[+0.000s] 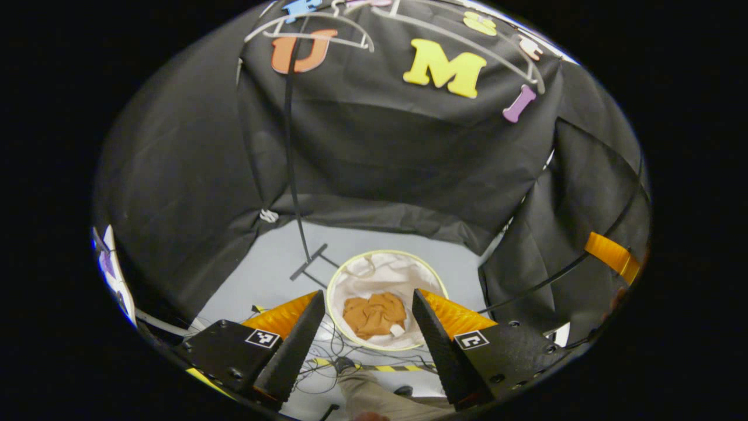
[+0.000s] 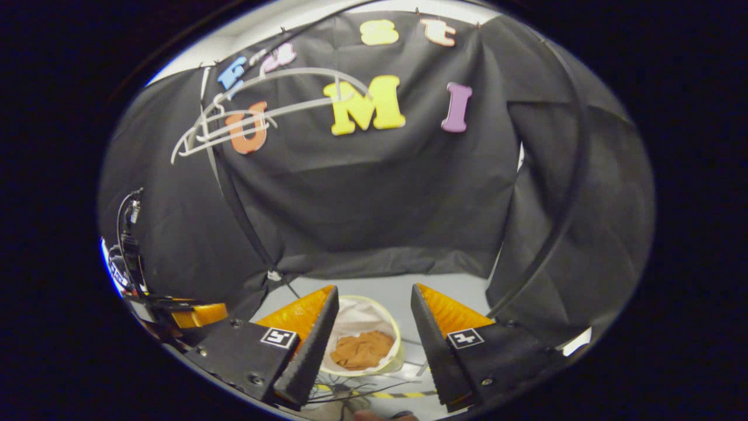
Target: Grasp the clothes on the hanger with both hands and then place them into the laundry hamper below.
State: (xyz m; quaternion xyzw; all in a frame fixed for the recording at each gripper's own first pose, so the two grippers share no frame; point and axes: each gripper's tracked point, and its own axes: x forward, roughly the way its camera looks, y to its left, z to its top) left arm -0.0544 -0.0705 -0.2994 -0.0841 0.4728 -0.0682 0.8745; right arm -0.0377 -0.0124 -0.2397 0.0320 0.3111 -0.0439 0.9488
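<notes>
Orange-brown clothes (image 1: 374,315) lie crumpled in a heap at the bottom of the laundry hamper (image 1: 350,275), a round basket with a pale yellow rim and a whitish cloth lining; a small white tag shows at the heap's edge. In the right gripper view the same clothes (image 2: 362,349) rest inside the hamper (image 2: 396,342).

Above the hamper, the left gripper (image 1: 368,345) hangs with its jaws spread wide and nothing between them; the hamper shows through the gap. The right gripper (image 2: 374,351) is likewise parted and empty, also above the hamper.

Just behind the hamper stands the foot of a thin black stand (image 1: 308,261), its pole rising up the black cloth wall. High above the hamper, bare white hangers (image 1: 310,32) hang from a curved rail; in the right gripper view the hangers (image 2: 228,128) carry no garment.

Beside the hamper, on the grey floor (image 1: 274,257), lie loose cables (image 1: 327,345) and a strip of yellow-black tape (image 1: 397,368). Nearer than the hamper, a person's trouser leg and shoe (image 1: 345,365) show.
</notes>
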